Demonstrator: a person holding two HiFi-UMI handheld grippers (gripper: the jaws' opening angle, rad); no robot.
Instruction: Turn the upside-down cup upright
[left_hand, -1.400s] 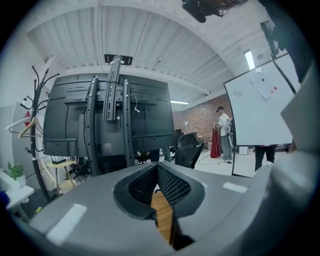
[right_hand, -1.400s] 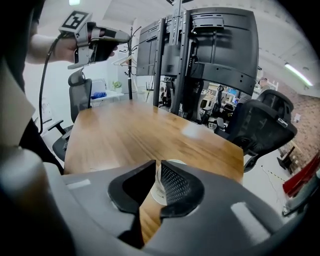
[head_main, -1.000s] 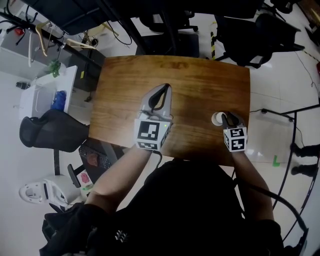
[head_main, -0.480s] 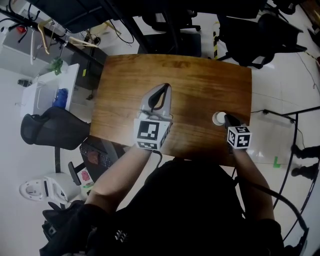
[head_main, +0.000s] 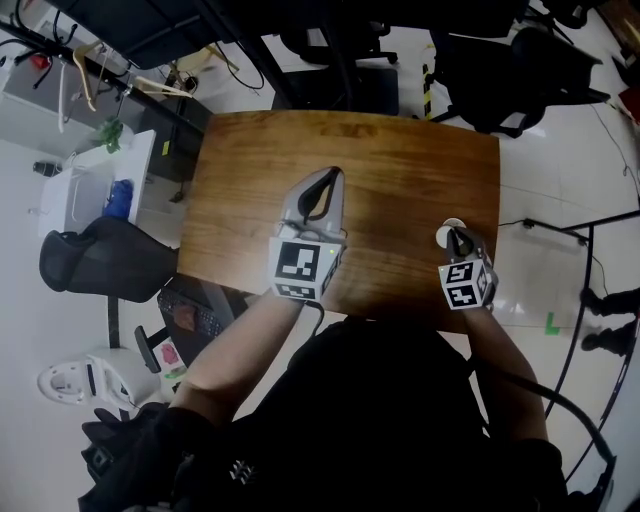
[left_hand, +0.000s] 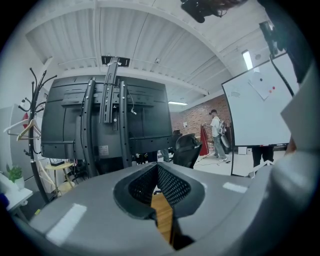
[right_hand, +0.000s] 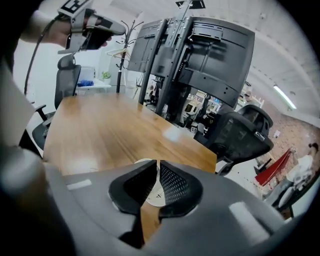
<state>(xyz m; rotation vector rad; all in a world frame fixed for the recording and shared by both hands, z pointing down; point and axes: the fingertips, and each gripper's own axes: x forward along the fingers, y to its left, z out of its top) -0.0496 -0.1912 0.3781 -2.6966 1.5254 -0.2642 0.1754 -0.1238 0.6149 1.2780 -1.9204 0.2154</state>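
The wooden table (head_main: 380, 160) is big, yet the job happens close to its right front corner. Anything dropped there could roll off to the floor. The left gripper (head_main: 331, 175) hangs over the middle with its tongs pressed together and empty, too far off to help. The right gripper (head_main: 453, 234) is closing its tongs to a thin slit on the edge of the white cup (head_main: 445, 230). That looks like a tiny bite, so the cup may slip out while turning, or get squashed.

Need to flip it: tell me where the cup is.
Head view: cup near the table's right edge, its edge between the right gripper's closing jaws.
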